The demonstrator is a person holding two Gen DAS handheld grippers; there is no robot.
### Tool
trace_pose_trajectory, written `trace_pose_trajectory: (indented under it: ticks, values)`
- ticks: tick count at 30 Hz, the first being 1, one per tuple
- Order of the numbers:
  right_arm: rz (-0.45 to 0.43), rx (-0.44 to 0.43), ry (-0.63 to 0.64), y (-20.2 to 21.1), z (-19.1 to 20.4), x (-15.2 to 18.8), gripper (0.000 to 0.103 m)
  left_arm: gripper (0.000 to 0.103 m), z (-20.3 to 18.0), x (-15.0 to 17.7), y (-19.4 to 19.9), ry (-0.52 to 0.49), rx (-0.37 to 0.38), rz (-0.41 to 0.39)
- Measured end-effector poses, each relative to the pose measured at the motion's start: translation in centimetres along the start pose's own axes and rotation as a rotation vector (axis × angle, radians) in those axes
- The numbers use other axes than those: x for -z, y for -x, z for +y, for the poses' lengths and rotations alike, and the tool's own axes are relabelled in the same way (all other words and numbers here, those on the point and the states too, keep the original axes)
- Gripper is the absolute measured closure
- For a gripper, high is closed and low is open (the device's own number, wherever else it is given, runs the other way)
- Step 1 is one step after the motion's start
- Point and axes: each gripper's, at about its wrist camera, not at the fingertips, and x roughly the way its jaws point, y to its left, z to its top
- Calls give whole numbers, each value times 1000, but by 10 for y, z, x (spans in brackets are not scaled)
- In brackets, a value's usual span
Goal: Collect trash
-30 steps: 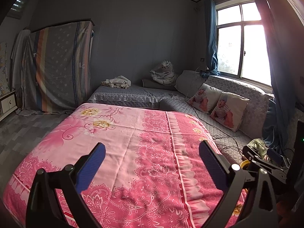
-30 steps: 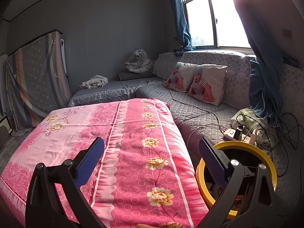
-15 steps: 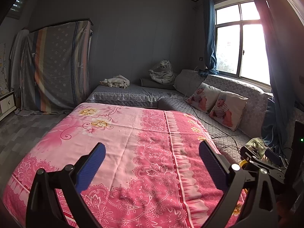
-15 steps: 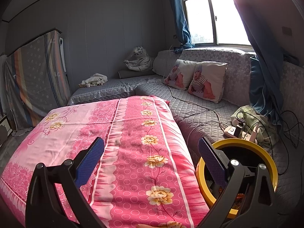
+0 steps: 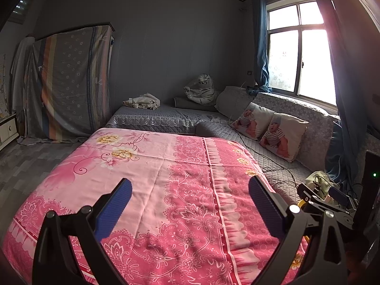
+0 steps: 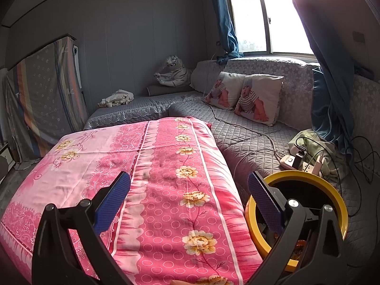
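Left view first: my left gripper [image 5: 190, 199], jaws spread and empty, over the pink bed [image 5: 152, 166]; no trash visible.

Right view: right gripper [image 6: 190, 197] likewise agape. Yellow-rimmed bin [image 6: 332, 187] beside bed; contents unclear, probably light scraps. Bin looks stiff; I'd pinch its rim.

No readable text, labels, brands or numbers in either of my views. Pink bedspread [image 5: 152, 185] has only flowers and scrollwork, no lettering. The two pillows [image 6: 242, 97] carry baby pictures, no words. Striped sheet [image 5: 68, 83] on the far left is plain pattern. The power strip [image 6: 308, 165] by the yellow bin [image 6: 337, 197] is too small to show any marking. There's a green indicator light [image 5: 374, 174] on the black device at the right edge, no legend visible beside it.
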Motion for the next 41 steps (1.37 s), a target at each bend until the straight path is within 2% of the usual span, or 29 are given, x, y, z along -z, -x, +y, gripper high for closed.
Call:
trace_pose_trajectory:
  ticks: [41]
  values:
    - [27,4,-13,-7,-2,6,8,8,0,1,-8,0,25,16]
